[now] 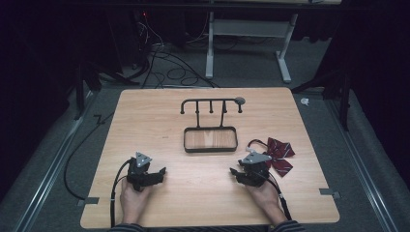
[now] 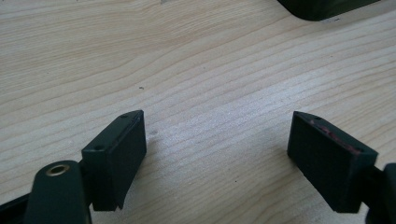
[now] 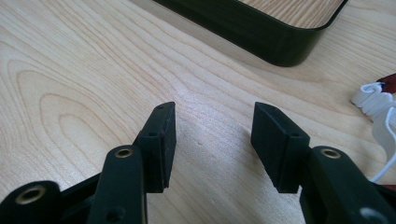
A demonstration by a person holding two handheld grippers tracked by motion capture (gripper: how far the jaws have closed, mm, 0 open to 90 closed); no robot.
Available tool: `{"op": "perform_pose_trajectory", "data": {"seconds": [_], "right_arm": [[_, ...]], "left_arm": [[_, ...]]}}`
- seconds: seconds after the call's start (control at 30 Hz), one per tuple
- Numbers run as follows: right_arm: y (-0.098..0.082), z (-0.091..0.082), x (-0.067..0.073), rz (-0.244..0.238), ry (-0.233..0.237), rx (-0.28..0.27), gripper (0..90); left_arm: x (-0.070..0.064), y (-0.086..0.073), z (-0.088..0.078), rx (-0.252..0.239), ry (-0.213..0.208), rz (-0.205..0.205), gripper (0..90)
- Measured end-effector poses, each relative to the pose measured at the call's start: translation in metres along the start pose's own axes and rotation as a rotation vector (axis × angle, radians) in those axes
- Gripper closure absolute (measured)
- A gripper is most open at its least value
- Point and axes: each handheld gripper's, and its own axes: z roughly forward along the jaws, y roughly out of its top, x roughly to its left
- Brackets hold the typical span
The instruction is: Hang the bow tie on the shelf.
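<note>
A black stand (image 1: 211, 104) with a row of hooks rises from a black-rimmed wooden tray (image 1: 186, 140) at the middle of the table. A dark red striped bow tie (image 1: 280, 154) with a white strap (image 3: 378, 109) lies right of the tray, just beyond my right hand. My left gripper (image 1: 160, 172) rests low on the table at the front left, open, with bare wood between its jaws (image 2: 217, 119). My right gripper (image 1: 235, 173) sits at the front right, also open and holding nothing (image 3: 214, 109); the tray's corner (image 3: 280, 46) lies ahead of it.
The light wooden table (image 1: 159, 116) is bare on its left half and along the front. A tray corner (image 2: 322, 7) shows at the top of the left gripper view. Cables (image 1: 164, 67) and a white desk frame (image 1: 246, 29) stand on the floor behind.
</note>
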Motion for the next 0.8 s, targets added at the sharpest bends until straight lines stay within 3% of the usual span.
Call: {"op": "perform_pose_trajectory", "data": {"seconds": [0.8], "right_arm": [[0.0001,0.0,0.0002,0.009,-0.011,-0.001,54.0]], "left_arm": [[0.0001,0.0001,0.0,0.0,0.0,0.0,20.0]]}}
